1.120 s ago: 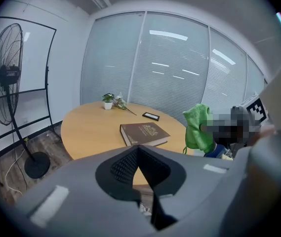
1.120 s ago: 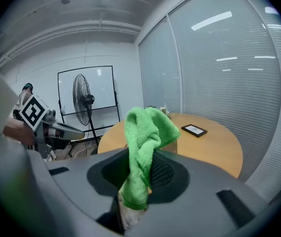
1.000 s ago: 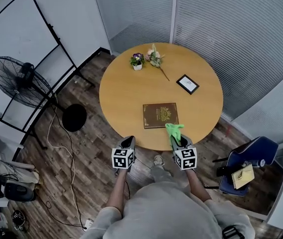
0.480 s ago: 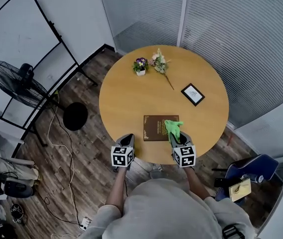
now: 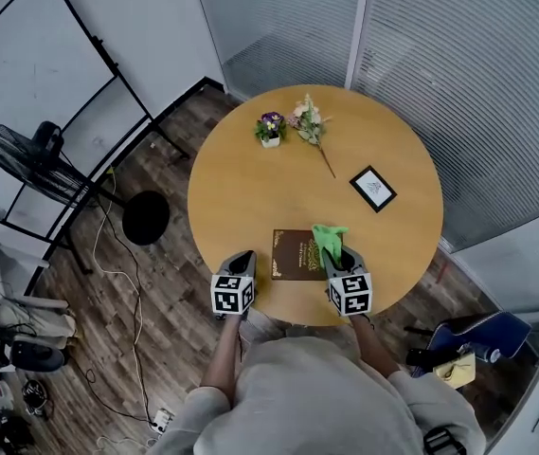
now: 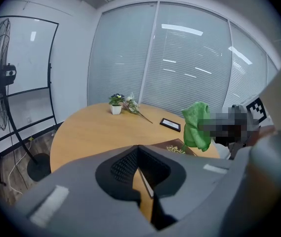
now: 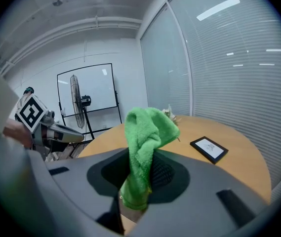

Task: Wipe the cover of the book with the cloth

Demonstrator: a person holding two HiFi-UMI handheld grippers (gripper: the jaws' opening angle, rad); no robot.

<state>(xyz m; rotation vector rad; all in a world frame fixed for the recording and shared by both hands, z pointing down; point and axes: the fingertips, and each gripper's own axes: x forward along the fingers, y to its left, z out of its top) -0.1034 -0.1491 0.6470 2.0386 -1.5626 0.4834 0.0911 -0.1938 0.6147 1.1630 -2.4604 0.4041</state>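
Observation:
A dark brown book with gold print lies flat near the front edge of the round wooden table. My right gripper is shut on a green cloth, which hangs over the book's right end; whether it touches the cover I cannot tell. In the right gripper view the cloth stands up bunched between the jaws of the right gripper. My left gripper sits at the table's edge left of the book, shut and holding nothing. From the left gripper I see the book and the cloth.
A small flower pot and loose flowers lie at the far side of the table, a black picture frame to the right. A standing fan is on the floor at left, a blue chair at lower right.
Both grippers have moved forward from beyond the table's edge to over it. The cloth now hangs over the book's right end instead of in front of the book.

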